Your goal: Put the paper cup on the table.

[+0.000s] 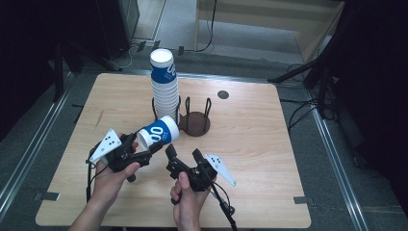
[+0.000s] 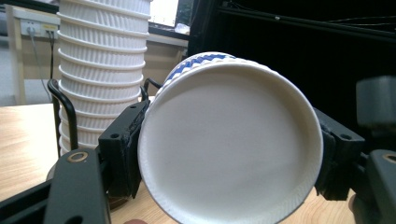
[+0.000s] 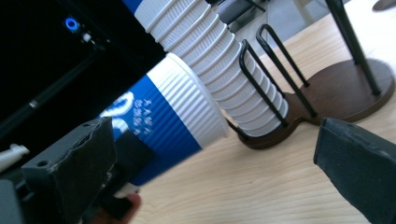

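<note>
**One cup held sideways, ready for the holder**

From the high view, the left gripper (image 1: 139, 150) pinches a blue and white paper cup (image 1: 159, 134) lying on its side in the air, just in front of the middle of the table (image 1: 250, 144). The cup's open mouth faces the left gripper and its closed bottom points toward the far edge. Just behind it stands a tall stack of cups (image 1: 164, 89) in one side of a dark wire cup holder (image 1: 195, 122). The other side of the holder has nothing in it. The right gripper (image 1: 185, 155) sits near the cup with its jaws spread wide and nothing between them. I think the next good move is to turn the cup upright slowly, then lower it straight down so it does not bump the wire loops or tip the tall stack. A soft squeeze is best, because paper cups crush easily.

In the left gripper view, the two black jaws press on both sides of the cup (image 2: 231, 140) at its round white rim. The inside is plain white and looks empty. The ribbed white stack (image 2: 100, 70) stands behind, on the left.

In the right gripper view, the cup (image 3: 163, 126) shows a blue band with white writing and a ribbed white band next to it. The right gripper's own jaws stand far apart, not touching the cup. The stack (image 3: 210, 60) leans across the picture inside the holder (image 3: 345, 93).
</note>
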### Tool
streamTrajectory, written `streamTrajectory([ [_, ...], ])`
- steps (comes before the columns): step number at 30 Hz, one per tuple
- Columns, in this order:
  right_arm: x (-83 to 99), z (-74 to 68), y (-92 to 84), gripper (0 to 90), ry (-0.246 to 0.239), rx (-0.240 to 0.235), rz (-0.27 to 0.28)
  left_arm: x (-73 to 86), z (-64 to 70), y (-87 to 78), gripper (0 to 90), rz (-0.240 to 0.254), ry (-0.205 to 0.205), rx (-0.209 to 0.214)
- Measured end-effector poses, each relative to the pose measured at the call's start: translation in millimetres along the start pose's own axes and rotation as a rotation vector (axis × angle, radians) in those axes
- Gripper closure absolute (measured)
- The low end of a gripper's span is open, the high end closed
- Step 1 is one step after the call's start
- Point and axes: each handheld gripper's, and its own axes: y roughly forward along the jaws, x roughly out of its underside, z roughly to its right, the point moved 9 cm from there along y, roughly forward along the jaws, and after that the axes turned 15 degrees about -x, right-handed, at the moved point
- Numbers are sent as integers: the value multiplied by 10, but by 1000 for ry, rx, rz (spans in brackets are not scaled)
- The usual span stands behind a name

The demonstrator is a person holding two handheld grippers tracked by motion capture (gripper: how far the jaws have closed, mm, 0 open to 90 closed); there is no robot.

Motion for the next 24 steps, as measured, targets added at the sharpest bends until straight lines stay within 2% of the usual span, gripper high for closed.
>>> streamTrajectory([
  [4, 19, -57, 28, 0, 138, -57, -3, 17, 22, 9, 266, 4, -5, 8],
  [11, 53, -63, 79, 0, 291, -80, 29, 42, 98, 21, 266, 9, 4, 20],
  [24, 5, 18, 163, 0, 435, -101, 103, 69, 198, 33, 266, 11, 12, 43],
])
